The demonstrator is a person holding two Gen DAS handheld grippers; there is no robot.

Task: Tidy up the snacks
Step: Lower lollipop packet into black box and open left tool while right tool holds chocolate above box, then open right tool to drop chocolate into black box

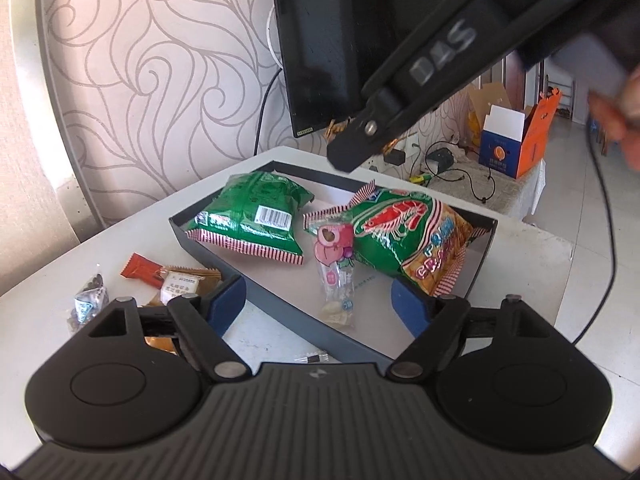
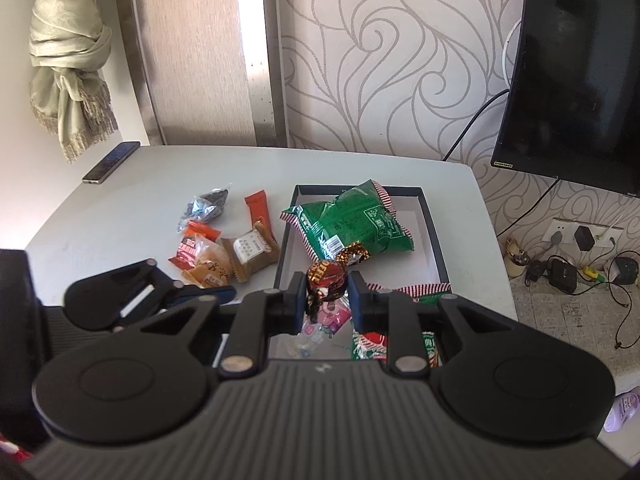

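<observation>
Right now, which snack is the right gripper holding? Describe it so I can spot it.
Find the shallow dark-walled box on the white table. Above its near end, the right gripper pinches a small round candy, the only brown-and-gold foil twist, unlike the big green bags.

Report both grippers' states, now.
Left gripper: open, holding nothing.
Right gripper: shut on a round candy in shiny brown-red foil wrapper.

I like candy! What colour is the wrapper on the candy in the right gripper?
Dark brown, with red and gold, on the candy; the right wrist view shows it best.
</observation>
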